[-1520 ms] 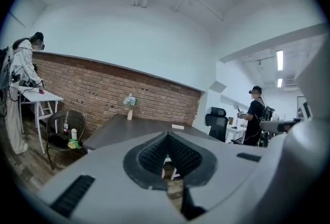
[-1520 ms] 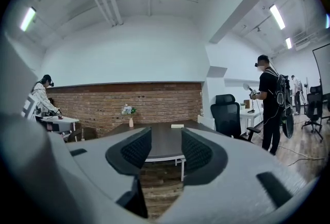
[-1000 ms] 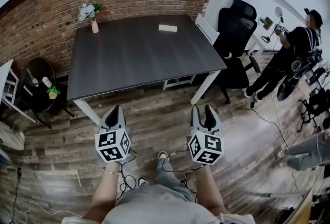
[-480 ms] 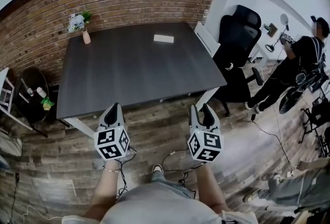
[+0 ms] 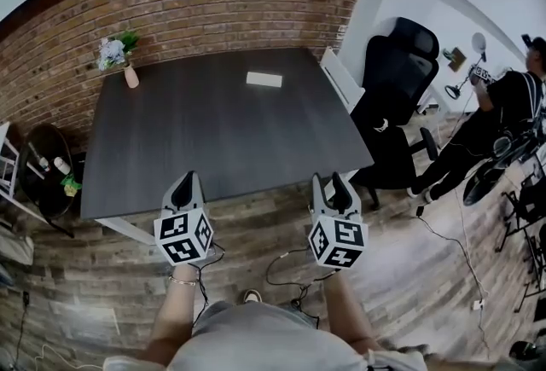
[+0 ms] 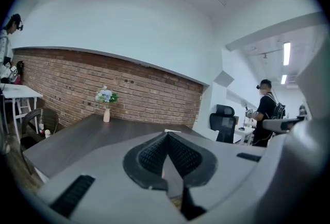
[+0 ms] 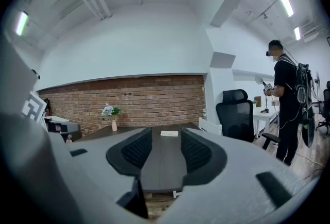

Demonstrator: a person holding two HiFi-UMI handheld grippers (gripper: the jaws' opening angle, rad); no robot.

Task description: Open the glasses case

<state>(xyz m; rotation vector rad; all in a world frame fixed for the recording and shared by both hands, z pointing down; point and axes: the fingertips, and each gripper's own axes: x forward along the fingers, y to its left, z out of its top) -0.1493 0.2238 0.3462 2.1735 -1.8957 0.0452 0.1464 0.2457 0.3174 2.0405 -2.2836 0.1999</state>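
Note:
A white glasses case (image 5: 264, 79) lies flat near the far edge of the dark table (image 5: 222, 135); it also shows small in the right gripper view (image 7: 169, 133) and in the left gripper view (image 6: 172, 131). My left gripper (image 5: 187, 184) hovers at the table's near edge, shut with nothing in it. My right gripper (image 5: 334, 186) is level with it near the table's front right corner, open and empty. Both stay well short of the case.
A small vase of flowers (image 5: 121, 58) stands at the table's far left corner. A black office chair (image 5: 397, 79) and a white chair (image 5: 343, 81) stand to the right of the table. A person (image 5: 503, 105) stands at far right. Cables lie on the wood floor (image 5: 290, 271).
The table has drawn nearer in the head view; both grippers now reach its near edge. Their jaw states have not changed.

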